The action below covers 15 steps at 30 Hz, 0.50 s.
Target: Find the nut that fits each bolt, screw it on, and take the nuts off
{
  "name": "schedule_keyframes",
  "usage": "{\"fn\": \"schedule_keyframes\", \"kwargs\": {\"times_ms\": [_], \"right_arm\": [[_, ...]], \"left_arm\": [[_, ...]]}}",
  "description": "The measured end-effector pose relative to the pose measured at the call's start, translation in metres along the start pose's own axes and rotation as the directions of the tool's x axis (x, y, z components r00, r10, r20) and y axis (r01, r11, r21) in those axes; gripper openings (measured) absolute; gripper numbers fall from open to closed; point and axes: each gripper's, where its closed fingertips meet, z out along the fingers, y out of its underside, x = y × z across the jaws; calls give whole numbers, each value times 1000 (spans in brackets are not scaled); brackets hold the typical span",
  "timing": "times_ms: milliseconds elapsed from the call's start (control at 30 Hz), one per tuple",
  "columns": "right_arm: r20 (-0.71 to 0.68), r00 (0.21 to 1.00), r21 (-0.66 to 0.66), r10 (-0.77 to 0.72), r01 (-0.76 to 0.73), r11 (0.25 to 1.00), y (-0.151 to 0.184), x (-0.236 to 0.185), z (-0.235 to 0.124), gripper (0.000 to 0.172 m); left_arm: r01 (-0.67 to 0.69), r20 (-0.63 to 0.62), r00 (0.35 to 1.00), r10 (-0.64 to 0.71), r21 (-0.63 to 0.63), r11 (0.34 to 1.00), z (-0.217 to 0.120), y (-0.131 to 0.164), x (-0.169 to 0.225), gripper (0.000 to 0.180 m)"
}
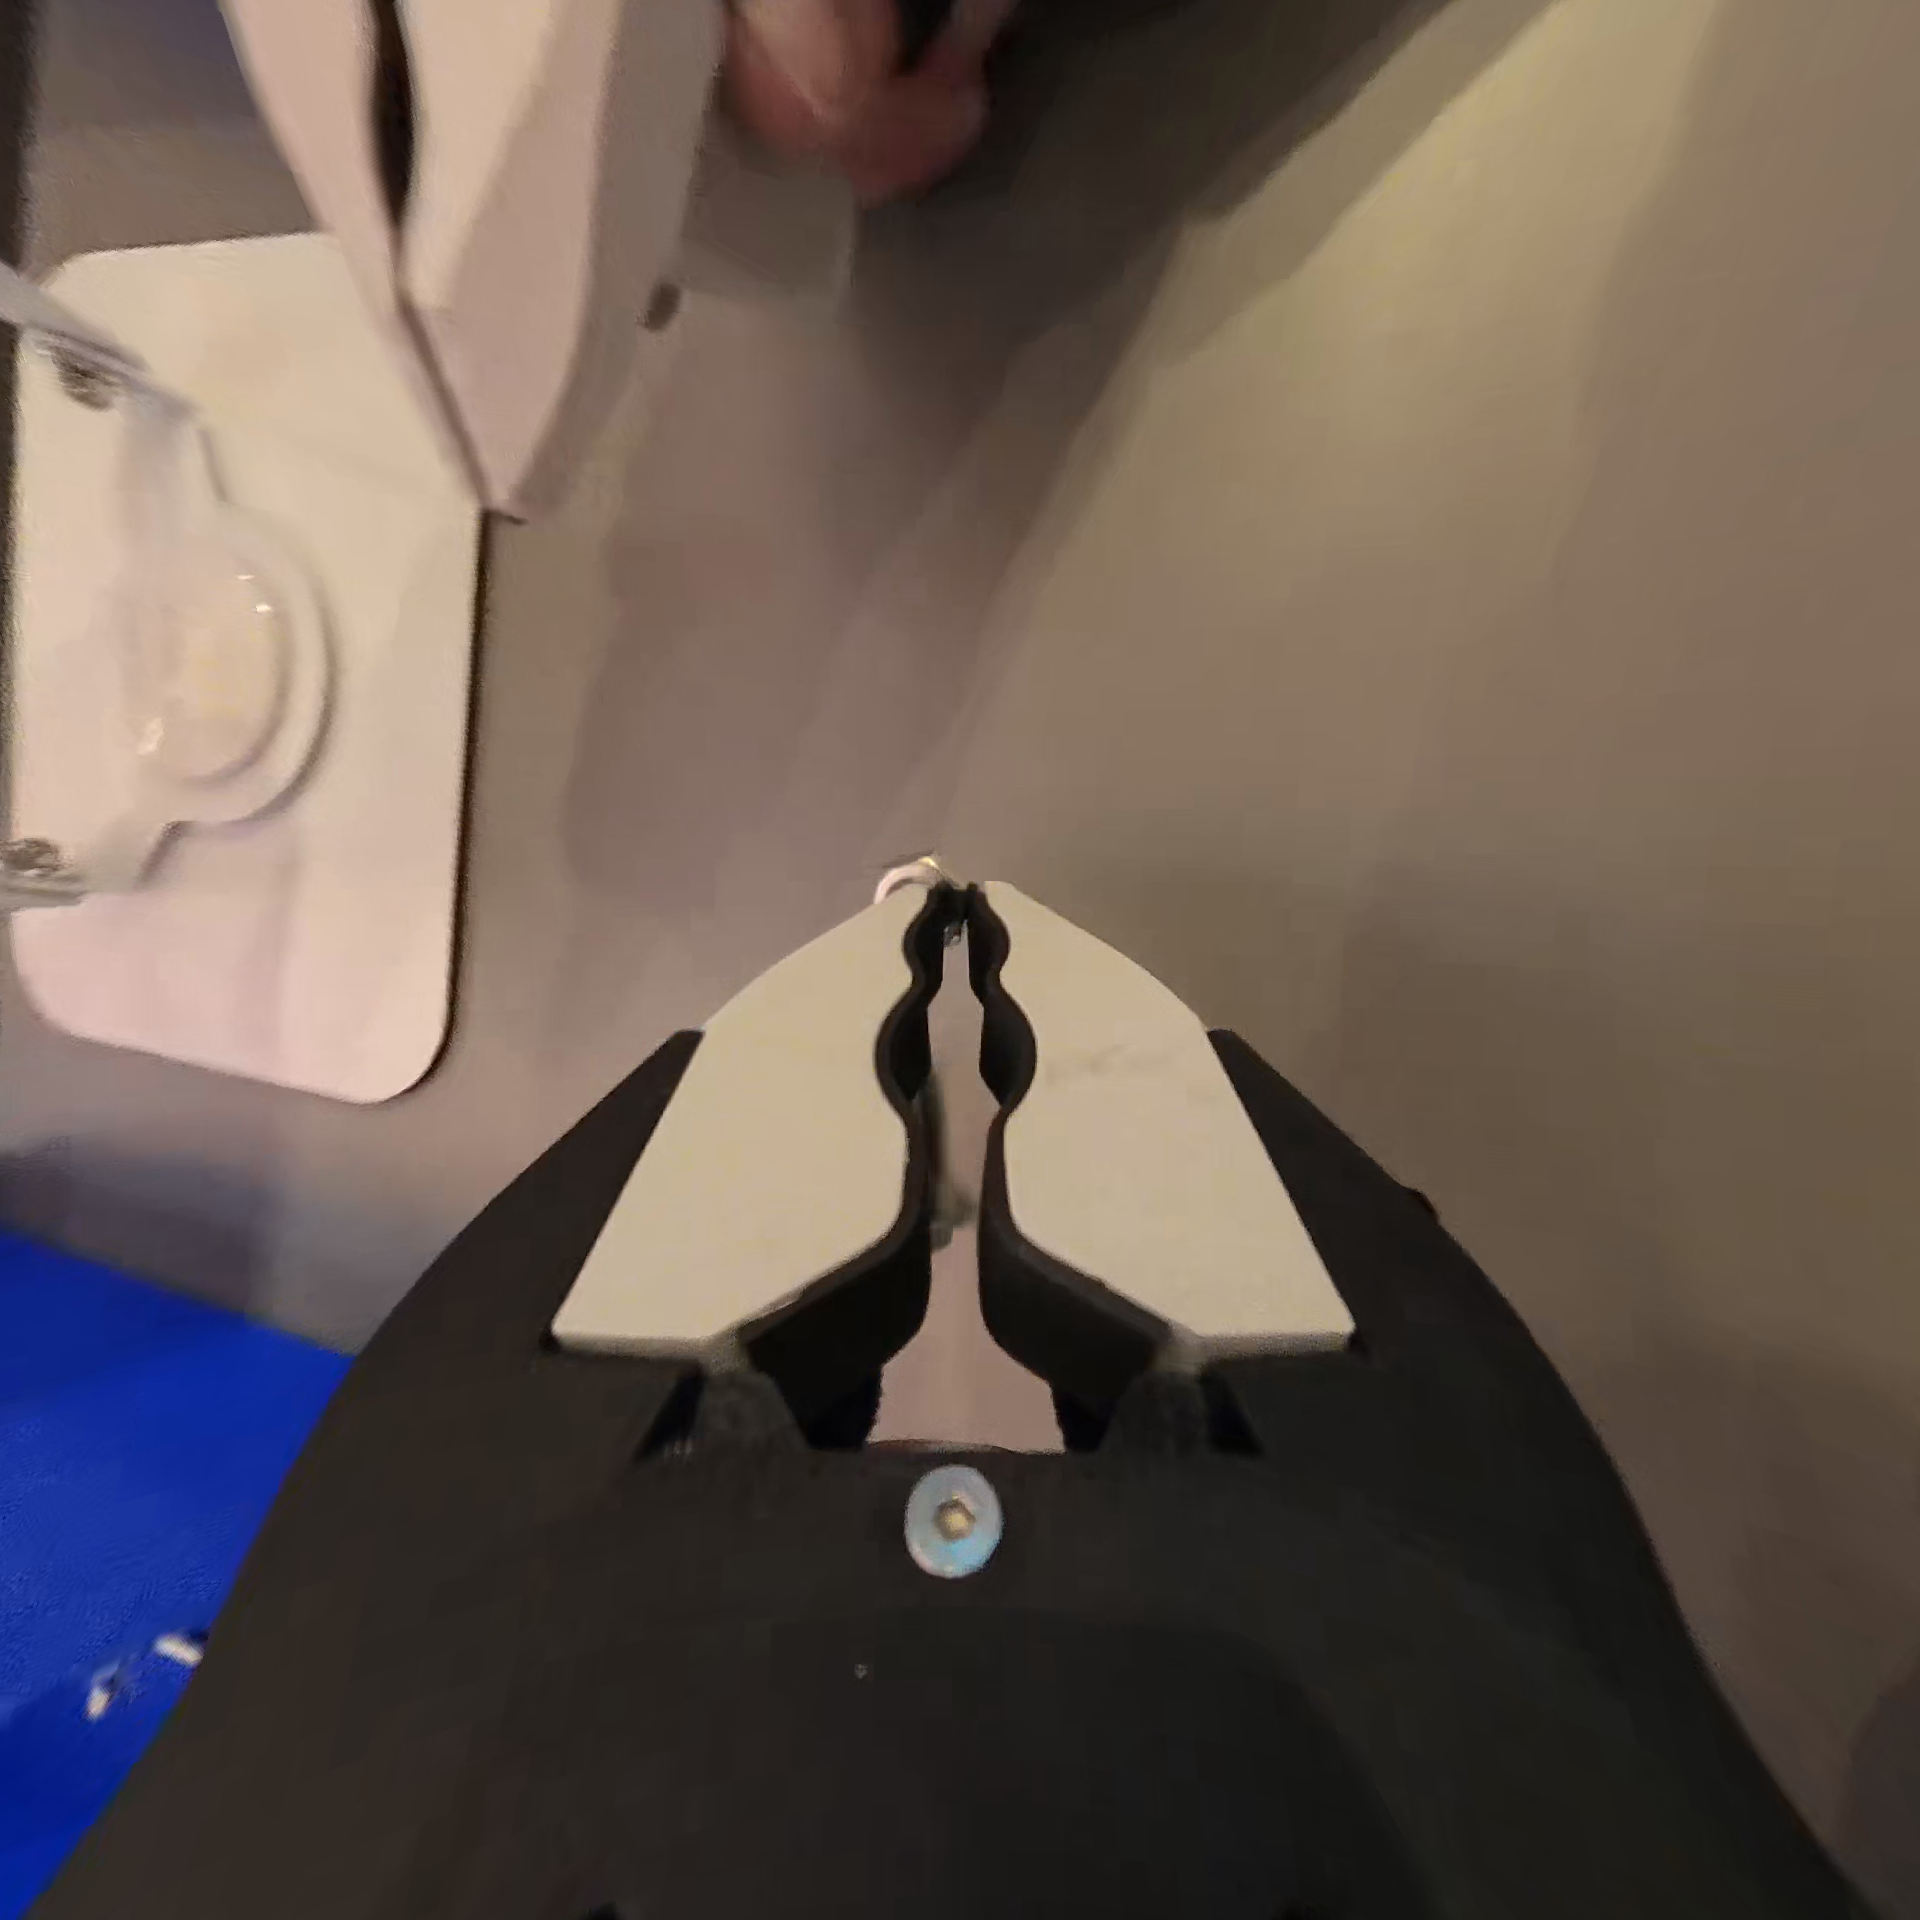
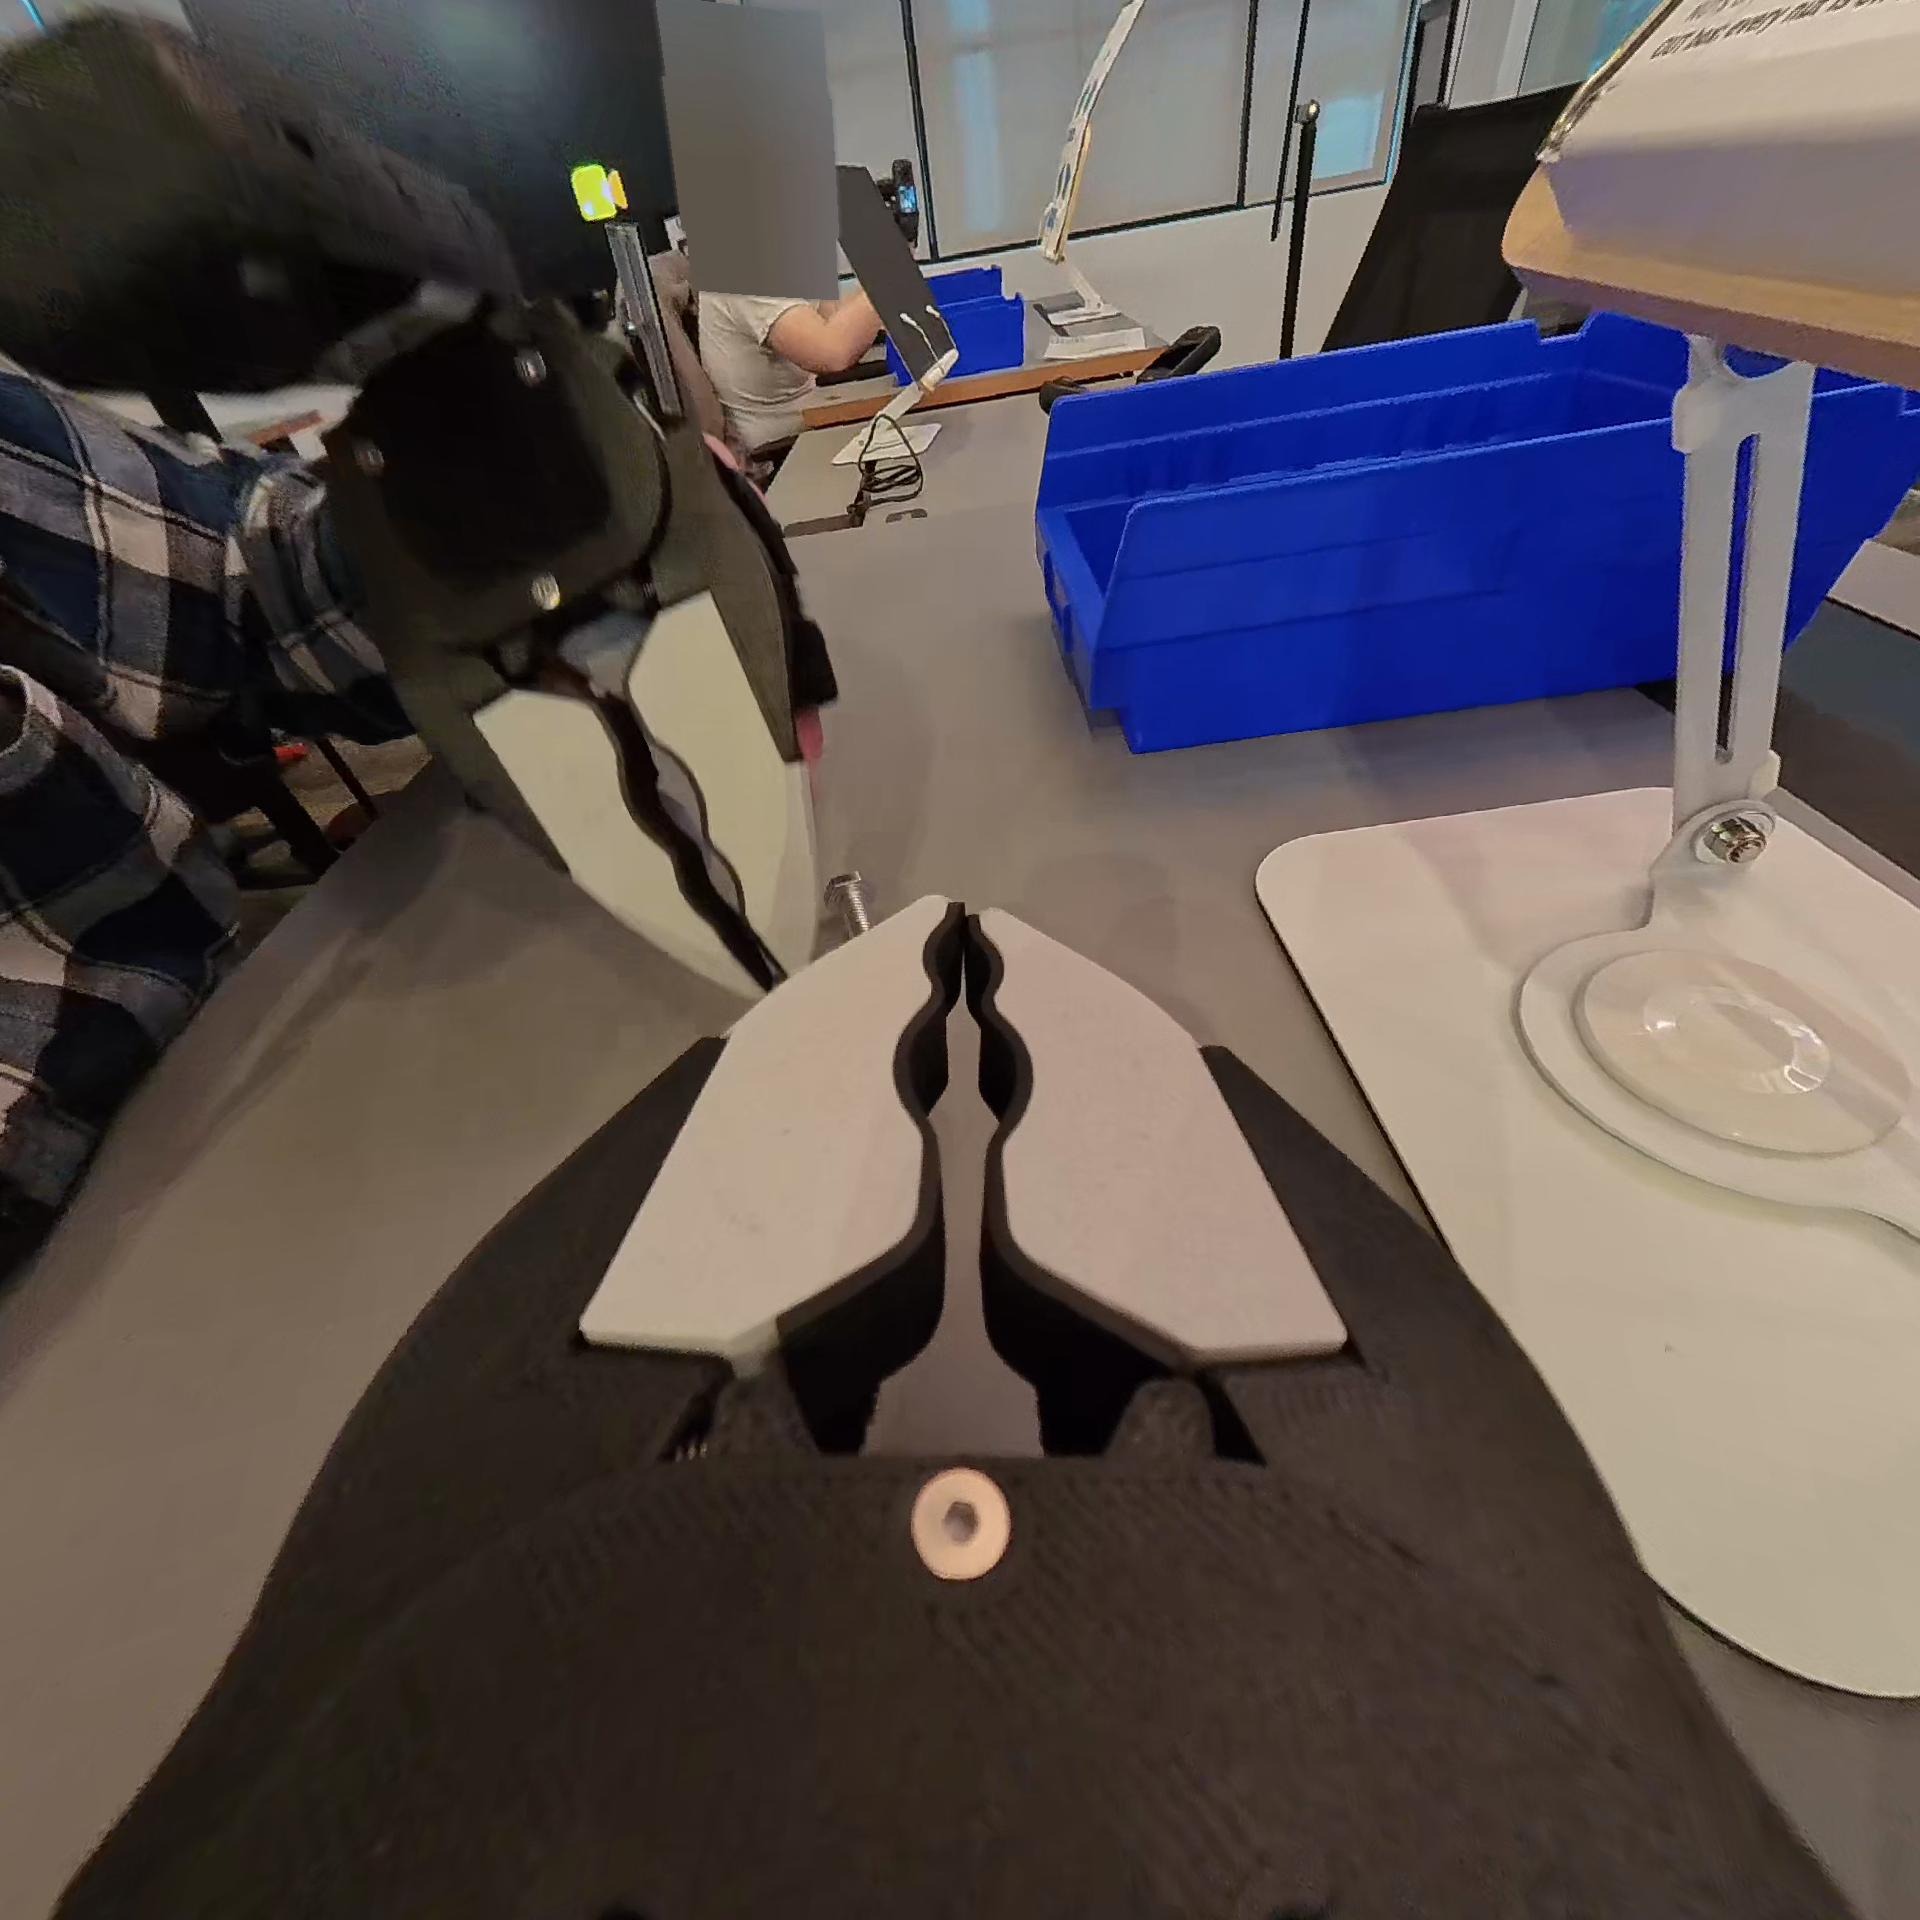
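Through the left wrist view everything is smeared by motion. The left gripper points down at the grey table, its fingers drawn almost together, with a small silvery piece pinched at the very tips; whether it is a nut or the end of a bolt I cannot tell from here. Far left lies a white stand base with a clear suction cup on it. Above, blurred, hangs the pale body of the other gripper, and a hand shows at the top edge. A blue bin fills the near left corner.

The right wrist view is sharper. The right gripper has its black pads closed against each other at the tips – nothing shows between them. Just beyond its left fingertip lies a silver bolt on the table, hex head pointing away, its near end hidden behind that fingertip. The left gripper comes in steeply from the left, just beside the bolt; its tips are hidden behind the right gripper's finger. A plaid sleeve sits behind it. To the right stands the white stand base with its upright post, and farther off a blue bin – beyond that, a seated person at another desk.
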Motion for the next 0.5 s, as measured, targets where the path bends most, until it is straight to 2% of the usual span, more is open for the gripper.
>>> {"fn": "schedule_keyframes", "kwargs": {"times_ms": [267,500], "right_arm": [[4,1000,-1,0,0,1000,0,0,0,0],[7,1000,0,-1,1,1000,0,-1,0,0]], "left_arm": [[-20,-84,996,14,-64,998,21,10,12,4],[-4,-71,997,0,-52,999,13,13,10,37]]}}
